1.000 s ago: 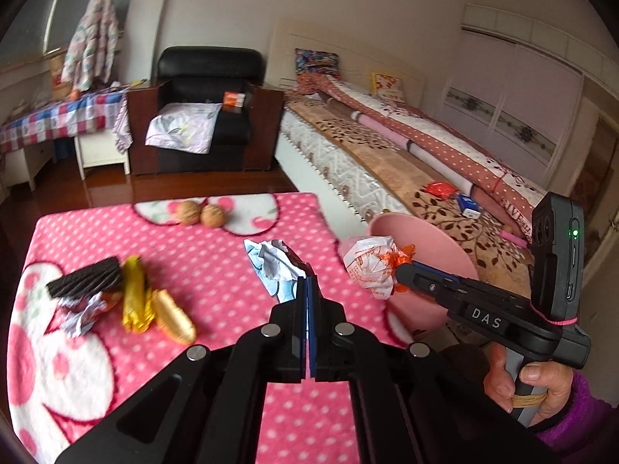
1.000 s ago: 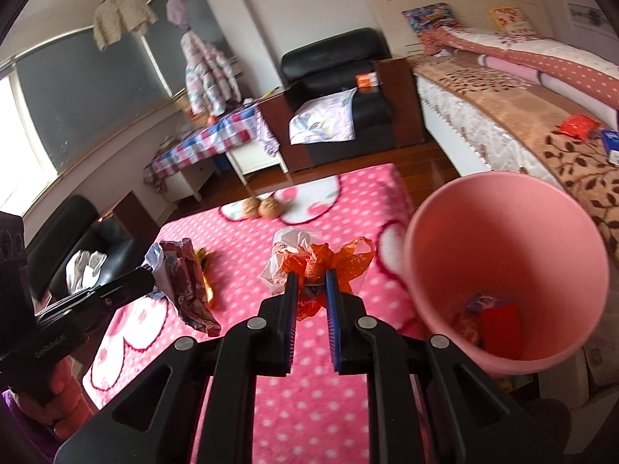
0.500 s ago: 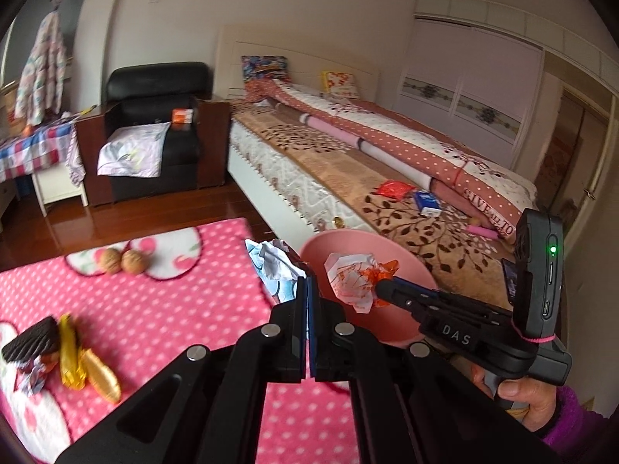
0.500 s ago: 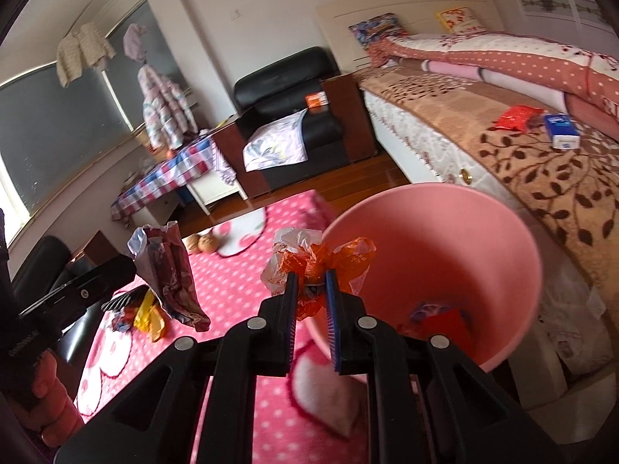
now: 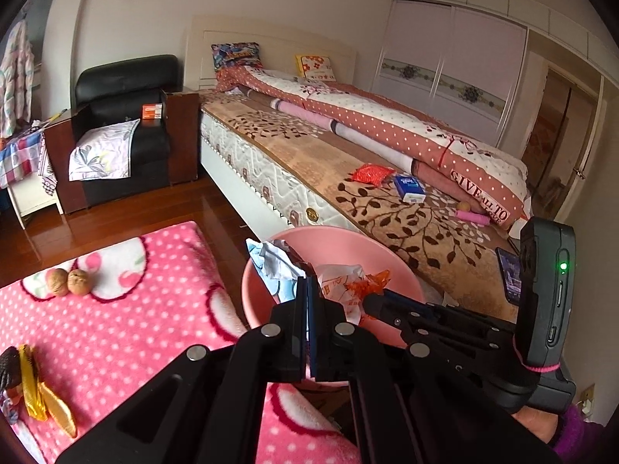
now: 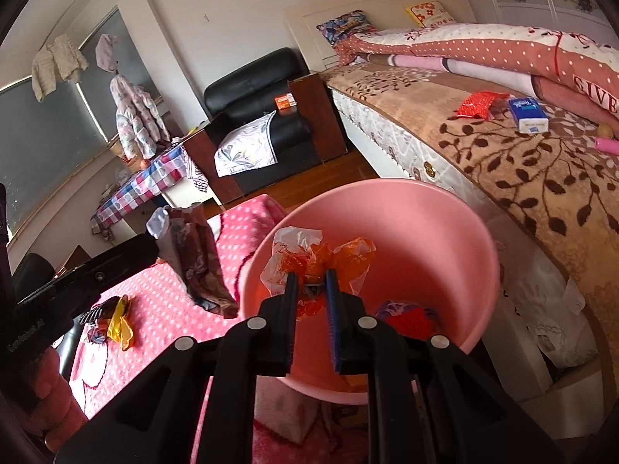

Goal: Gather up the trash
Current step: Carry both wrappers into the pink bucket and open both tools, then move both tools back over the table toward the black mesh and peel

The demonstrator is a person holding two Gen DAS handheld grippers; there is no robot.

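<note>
A pink bin (image 6: 445,239) stands off the right edge of the pink dotted table (image 5: 116,332); it also shows in the left wrist view (image 5: 332,241). My right gripper (image 6: 309,282) is shut on an orange and clear wrapper (image 6: 348,255) and holds it over the bin's mouth. My left gripper (image 5: 308,282) is shut on a crumpled blue and white wrapper (image 5: 271,263) at the bin's left rim; from the right wrist view this wrapper (image 6: 197,255) hangs brown beside the bin. Red trash (image 6: 410,317) lies in the bin.
Two walnuts (image 5: 69,282) sit at the table's far side. Yellow wrappers (image 5: 42,398) and a dark ridged piece (image 5: 7,367) lie at its left. A bed (image 5: 387,178) runs along the right, with a black armchair (image 5: 123,131) behind.
Both grippers have moved right off the table toward the bin with their wrappers. The right one now holds its wrapper over the bin's opening; the left one reaches the rim.
</note>
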